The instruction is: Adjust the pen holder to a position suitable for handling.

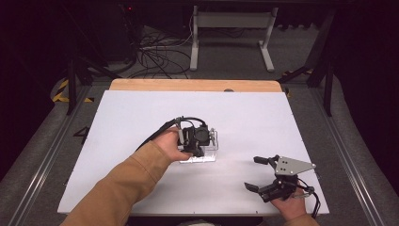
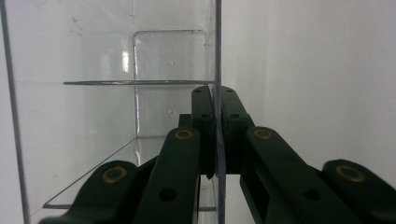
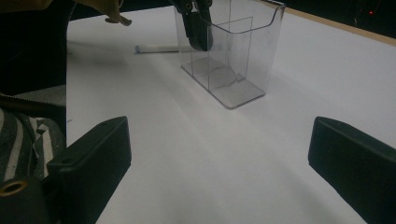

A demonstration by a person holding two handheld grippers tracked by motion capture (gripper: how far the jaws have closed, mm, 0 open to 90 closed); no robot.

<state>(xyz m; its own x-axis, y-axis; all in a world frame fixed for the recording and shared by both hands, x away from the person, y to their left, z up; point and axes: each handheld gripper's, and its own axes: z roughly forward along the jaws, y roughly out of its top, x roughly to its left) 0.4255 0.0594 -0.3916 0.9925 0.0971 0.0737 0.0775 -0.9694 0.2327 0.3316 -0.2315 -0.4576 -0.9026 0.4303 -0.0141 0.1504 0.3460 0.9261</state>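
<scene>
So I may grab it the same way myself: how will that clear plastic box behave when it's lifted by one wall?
The clear plastic box looks stiff, its thin walls standing straight. Empty, it is probably light. The left gripper pinches one smooth wall, so it may slip or swing tilted. Being taller than its narrow base, it could tip if pushed high.

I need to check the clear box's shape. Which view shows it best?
The right gripper view: the whole clear box, with its divider. The left gripper view has one wall, clamped by the left gripper. In the high view the hand partly hides it.
</scene>
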